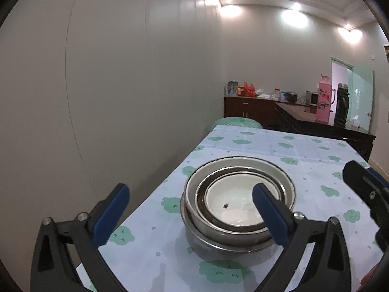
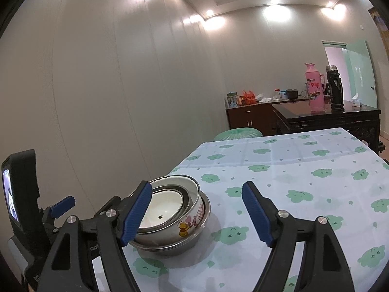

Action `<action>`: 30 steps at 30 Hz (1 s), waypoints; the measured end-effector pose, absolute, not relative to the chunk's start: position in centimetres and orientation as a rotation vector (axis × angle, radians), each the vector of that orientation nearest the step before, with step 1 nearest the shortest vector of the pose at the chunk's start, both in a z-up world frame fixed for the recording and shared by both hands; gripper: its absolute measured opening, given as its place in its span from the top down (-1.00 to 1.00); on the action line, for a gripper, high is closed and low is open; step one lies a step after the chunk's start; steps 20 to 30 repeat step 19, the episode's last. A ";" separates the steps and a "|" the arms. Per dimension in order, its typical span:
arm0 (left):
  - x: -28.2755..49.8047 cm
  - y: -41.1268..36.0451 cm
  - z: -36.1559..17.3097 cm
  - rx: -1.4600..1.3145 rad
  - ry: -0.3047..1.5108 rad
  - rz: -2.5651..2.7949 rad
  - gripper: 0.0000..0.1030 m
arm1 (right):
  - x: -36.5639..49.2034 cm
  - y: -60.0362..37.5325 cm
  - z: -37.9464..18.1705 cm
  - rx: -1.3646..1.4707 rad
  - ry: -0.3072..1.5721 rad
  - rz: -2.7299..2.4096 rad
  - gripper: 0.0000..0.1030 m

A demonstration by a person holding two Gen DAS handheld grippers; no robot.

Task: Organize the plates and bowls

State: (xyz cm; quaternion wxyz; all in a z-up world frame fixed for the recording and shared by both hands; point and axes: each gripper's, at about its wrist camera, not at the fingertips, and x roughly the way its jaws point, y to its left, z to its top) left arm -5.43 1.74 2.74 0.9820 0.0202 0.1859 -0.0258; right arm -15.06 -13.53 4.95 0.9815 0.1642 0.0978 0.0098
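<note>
A nested stack of bowls [image 1: 239, 204] stands on the table near its left edge. A steel bowl sits at the bottom, a white bowl with cartoon prints [image 2: 192, 221] rests in it, and a steel-rimmed white bowl lies innermost. My left gripper [image 1: 192, 216] is open just in front of the stack, its fingers wide apart and touching nothing. My right gripper [image 2: 195, 215] is open too, to the right of the stack, with only tablecloth between its fingers. The left gripper's body [image 2: 22, 189] shows at the left edge of the right wrist view.
The table wears a white cloth with green cloud prints [image 2: 291, 170]. A wall runs close along its left side. A green stool [image 2: 238, 132] stands at the far end. Behind it, dark wooden cabinets [image 2: 325, 119] carry a pink thermos [image 2: 316, 87], a black flask and small items.
</note>
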 end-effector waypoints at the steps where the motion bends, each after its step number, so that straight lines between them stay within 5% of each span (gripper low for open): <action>1: -5.5 1.7 2.8 0.045 0.370 -0.047 -0.99 | -15.2 -13.4 5.0 0.327 0.195 0.019 -0.53; 30: -6.5 1.4 3.8 0.054 0.324 -0.050 -0.99 | -15.8 -12.8 5.6 0.302 0.173 0.022 -0.53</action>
